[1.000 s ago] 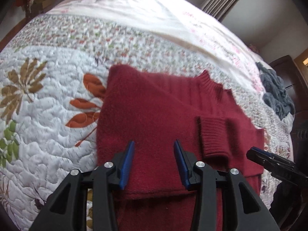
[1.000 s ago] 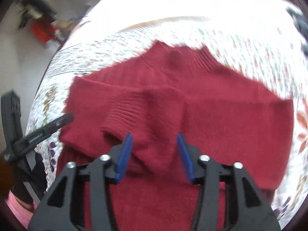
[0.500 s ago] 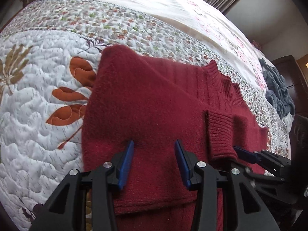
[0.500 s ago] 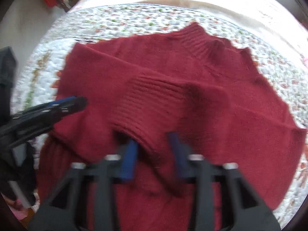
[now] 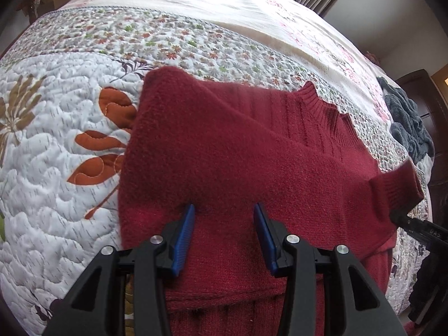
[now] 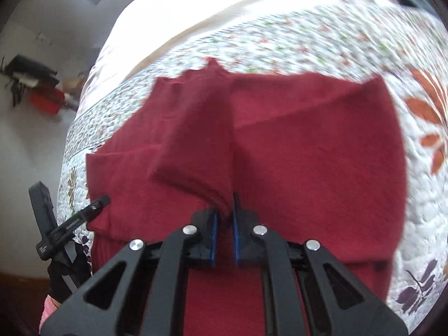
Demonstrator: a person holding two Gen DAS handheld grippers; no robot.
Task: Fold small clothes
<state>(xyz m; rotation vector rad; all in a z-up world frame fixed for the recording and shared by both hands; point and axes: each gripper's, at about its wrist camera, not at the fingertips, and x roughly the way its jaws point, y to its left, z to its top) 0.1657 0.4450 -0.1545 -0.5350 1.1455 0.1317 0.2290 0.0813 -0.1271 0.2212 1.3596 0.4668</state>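
Red knitted sweater (image 5: 238, 151) spread flat on a quilted bedspread (image 5: 56, 173), ribbed collar (image 5: 324, 109) pointing away toward the far side of the bed. One sleeve (image 5: 364, 184) drawn across the chest, its ribbed cuff (image 5: 397, 187) raised off the body of the garment at the right edge of the left view. Seen from the right wrist, that same sleeve (image 6: 196, 145) bunched into a ridge of cloth running down into the right gripper (image 6: 224, 218), blue pads (image 6: 214, 235) pressed close together with the knit pinched between them. Left gripper (image 5: 224, 218) spread wide above the lower middle of the sweater, blue fingertips (image 5: 186, 226) just over the cloth or resting on it; contact cannot be told, and nothing caught between them. Ribbed hem visible below the left gripper, at the near edge. Bedspread white with stitched waves, orange leaves (image 5: 98, 140) just beside the sweater's left edge, a band of small flowers (image 5: 182, 44) beyond the collar, then a pale sheet (image 5: 224, 2) farther back. Dark grey crumpled cloth (image 5: 408, 123) near the far right edge of the bed, well apart from the sweater. Dark wooden furniture (image 5: 420, 89) behind it. Right view blurred, with red and black objects (image 6: 44, 100) on the floor at far left, too unclear to name.
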